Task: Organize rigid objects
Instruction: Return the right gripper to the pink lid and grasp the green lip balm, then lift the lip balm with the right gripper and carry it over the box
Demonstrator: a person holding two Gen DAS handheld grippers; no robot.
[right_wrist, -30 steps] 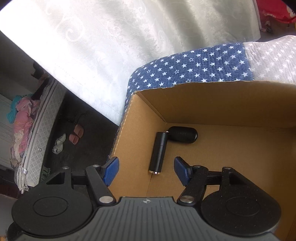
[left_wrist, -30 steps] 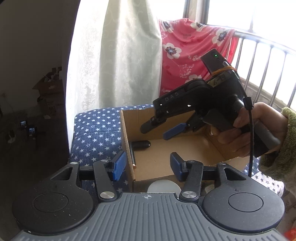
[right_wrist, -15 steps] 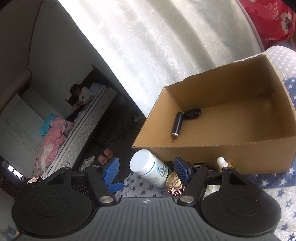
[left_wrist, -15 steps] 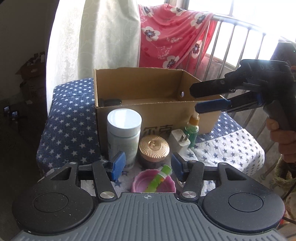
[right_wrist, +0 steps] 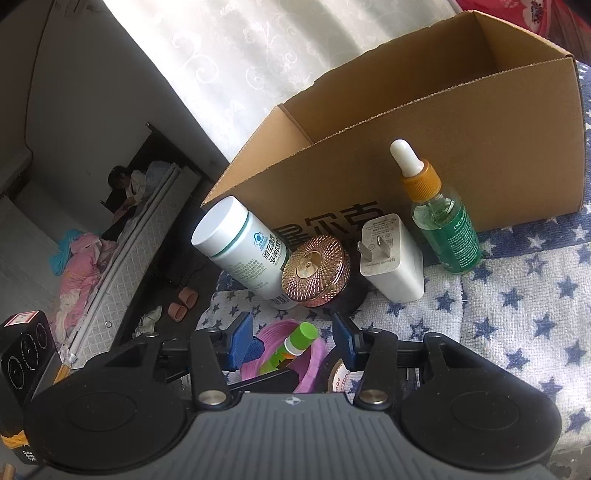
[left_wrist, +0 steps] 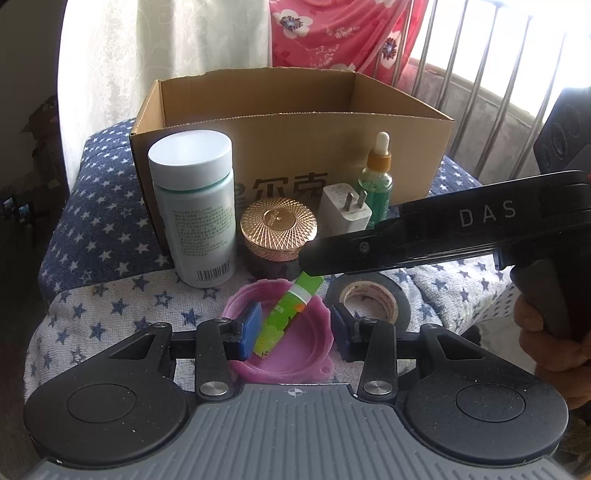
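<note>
White curtain (left_wrist: 177, 48), red floral cloth (left_wrist: 343, 33), star-print cover (left_wrist: 99, 206).

Star-print cloth (left_wrist: 110, 236) under box (left_wrist: 406, 147), bottles.

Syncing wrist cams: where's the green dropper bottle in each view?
Left wrist: green dropper bottle stands right of centre, against the cardboard box front, behind the white charger.
Right wrist: upper right, right of the charger.
Shared landmark: gold-lidded jar.
</note>
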